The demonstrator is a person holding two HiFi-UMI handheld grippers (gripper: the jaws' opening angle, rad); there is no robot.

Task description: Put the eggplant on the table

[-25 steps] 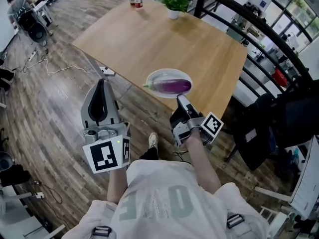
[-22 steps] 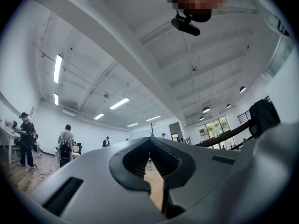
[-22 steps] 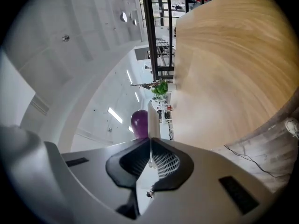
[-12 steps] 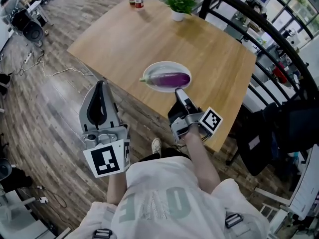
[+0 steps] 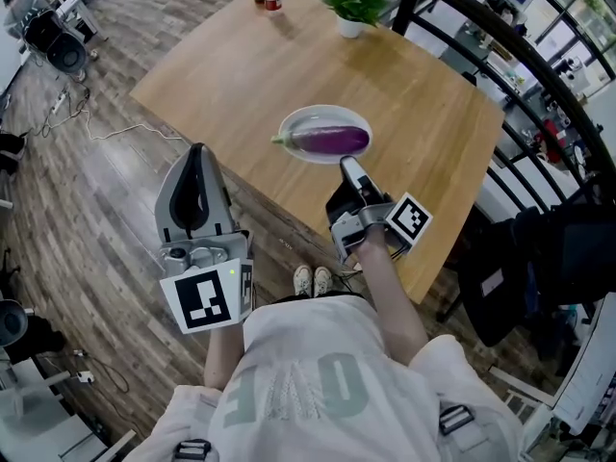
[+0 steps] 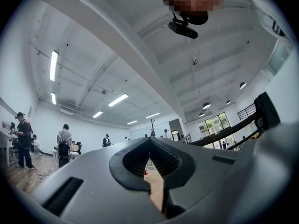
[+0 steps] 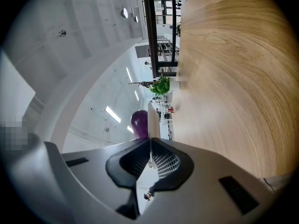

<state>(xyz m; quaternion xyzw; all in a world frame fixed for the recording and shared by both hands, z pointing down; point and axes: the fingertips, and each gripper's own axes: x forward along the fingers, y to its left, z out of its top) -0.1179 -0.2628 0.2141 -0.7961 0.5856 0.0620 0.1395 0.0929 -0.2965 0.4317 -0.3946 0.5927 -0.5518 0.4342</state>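
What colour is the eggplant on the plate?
The eggplant is dark purple, green at the stem; clearest in the head view.

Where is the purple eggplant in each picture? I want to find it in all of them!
Head view: the eggplant lies on the white plate, a little above the middle.
Right gripper view: the eggplant is a purple bump just above the jaws, left of the plate's edge.
Left gripper view: not in it.
Shared landmark: the green potted plant, beyond the eggplant in both those views.
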